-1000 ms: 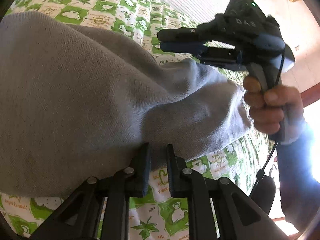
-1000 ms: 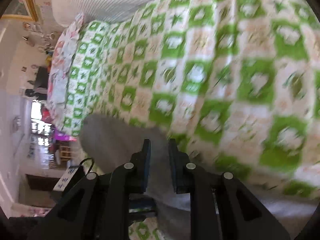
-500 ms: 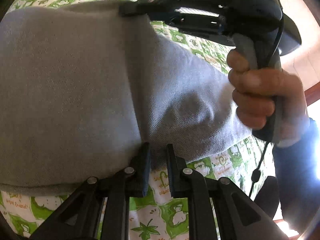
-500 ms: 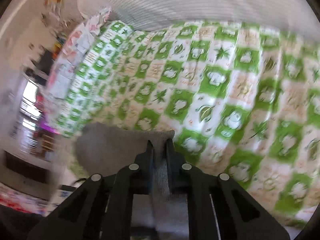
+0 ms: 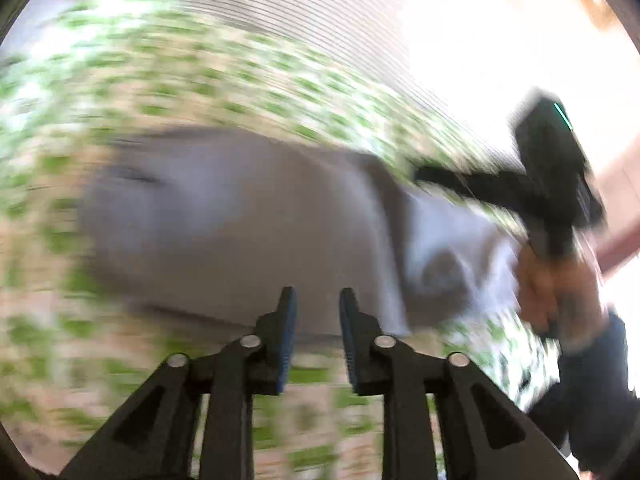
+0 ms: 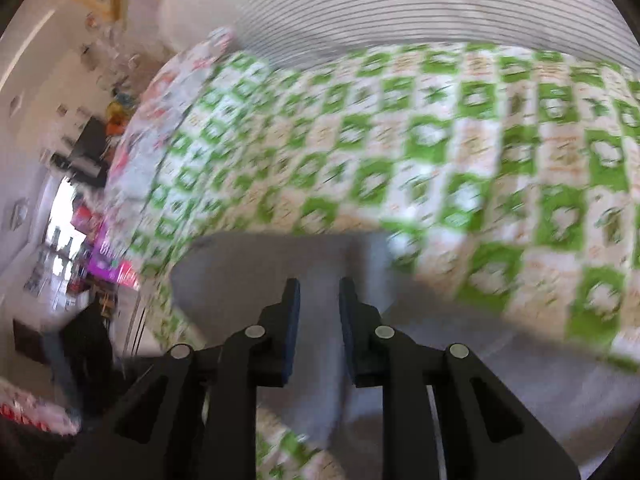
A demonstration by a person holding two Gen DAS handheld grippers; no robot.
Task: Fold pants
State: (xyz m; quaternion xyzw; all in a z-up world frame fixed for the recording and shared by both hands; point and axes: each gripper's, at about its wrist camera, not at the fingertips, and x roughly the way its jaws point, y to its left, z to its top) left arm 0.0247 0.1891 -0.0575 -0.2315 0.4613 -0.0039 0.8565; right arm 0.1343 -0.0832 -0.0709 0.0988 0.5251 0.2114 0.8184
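Observation:
The grey pants lie folded on the green-and-white checked bedspread; the left wrist view is blurred by motion. My left gripper is open and empty, just off the pants' near edge. My right gripper, seen in the left wrist view, is above the pants' right end. In the right wrist view the right gripper is open over the grey pants and holds nothing.
The bedspread covers the bed around the pants. A striped white pillow or headboard lies at the far side. A floral pillow and room clutter are at the left in the right wrist view.
Both grippers have let go of the pants and opened. The left gripper has pulled back fast from the cloth. The right gripper has lifted off the folded end.

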